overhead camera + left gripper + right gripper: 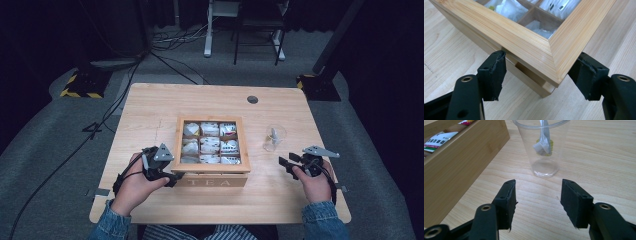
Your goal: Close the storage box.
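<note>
The left gripper (170,176) is at the tea box's (212,172) near left corner. In the left gripper view its jaws stand on either side of the corner of the box's lid (534,47), one pad (496,72) touching the underside of the lid's front edge, the other pad (584,75) just at the side edge; whether they press on it I cannot tell.

The box sits mid-table (150,105), a light bamboo square with a wide mitred frame around a window. Through the window show nine compartments in three rows, each with white sachets (210,145); those in the column farthest from the left gripper carry dark and red print, too small to read. The front wall of the box reads "TEA" in pale capitals.

Right of the box, near its far right part, stands a clear plastic cup (274,137), upright, with a tea bag (543,146) and a bit of yellow inside. The right gripper (287,166) is right of the box and nearer the person than the cup. In the right gripper view its jaws stand half open with nothing between them, pointing at the cup, apart from it
</note>
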Tool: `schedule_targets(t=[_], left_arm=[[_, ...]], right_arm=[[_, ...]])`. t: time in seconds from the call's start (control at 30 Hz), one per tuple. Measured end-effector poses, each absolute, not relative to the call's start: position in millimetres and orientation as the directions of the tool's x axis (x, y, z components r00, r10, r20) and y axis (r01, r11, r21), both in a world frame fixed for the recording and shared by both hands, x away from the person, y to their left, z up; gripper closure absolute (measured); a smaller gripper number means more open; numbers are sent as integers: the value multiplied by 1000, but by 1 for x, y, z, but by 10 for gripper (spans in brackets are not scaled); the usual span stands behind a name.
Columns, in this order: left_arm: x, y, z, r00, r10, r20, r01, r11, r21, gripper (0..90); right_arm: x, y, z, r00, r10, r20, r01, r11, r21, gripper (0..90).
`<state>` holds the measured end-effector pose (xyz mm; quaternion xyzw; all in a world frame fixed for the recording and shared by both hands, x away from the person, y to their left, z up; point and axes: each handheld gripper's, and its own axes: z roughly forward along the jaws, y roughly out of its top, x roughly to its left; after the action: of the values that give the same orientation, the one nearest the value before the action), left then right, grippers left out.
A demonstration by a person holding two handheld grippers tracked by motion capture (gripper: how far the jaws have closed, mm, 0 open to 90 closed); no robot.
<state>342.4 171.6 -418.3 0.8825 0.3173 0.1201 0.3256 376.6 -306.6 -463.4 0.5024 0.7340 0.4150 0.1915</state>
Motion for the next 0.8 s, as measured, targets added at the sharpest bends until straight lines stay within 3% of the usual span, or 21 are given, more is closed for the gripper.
schedule_targets(t=[0.67,0.8], left_arm=[[343,171,-427,787,617,-18,507,-629,590,299],[342,177,-419,778,626,-50,503,-574,646,287]], right_arm=[[377,-308,-466,-423,895,144,585,148,798,470],[377,-308,-466,-424,894,144,582,148,800,470]])
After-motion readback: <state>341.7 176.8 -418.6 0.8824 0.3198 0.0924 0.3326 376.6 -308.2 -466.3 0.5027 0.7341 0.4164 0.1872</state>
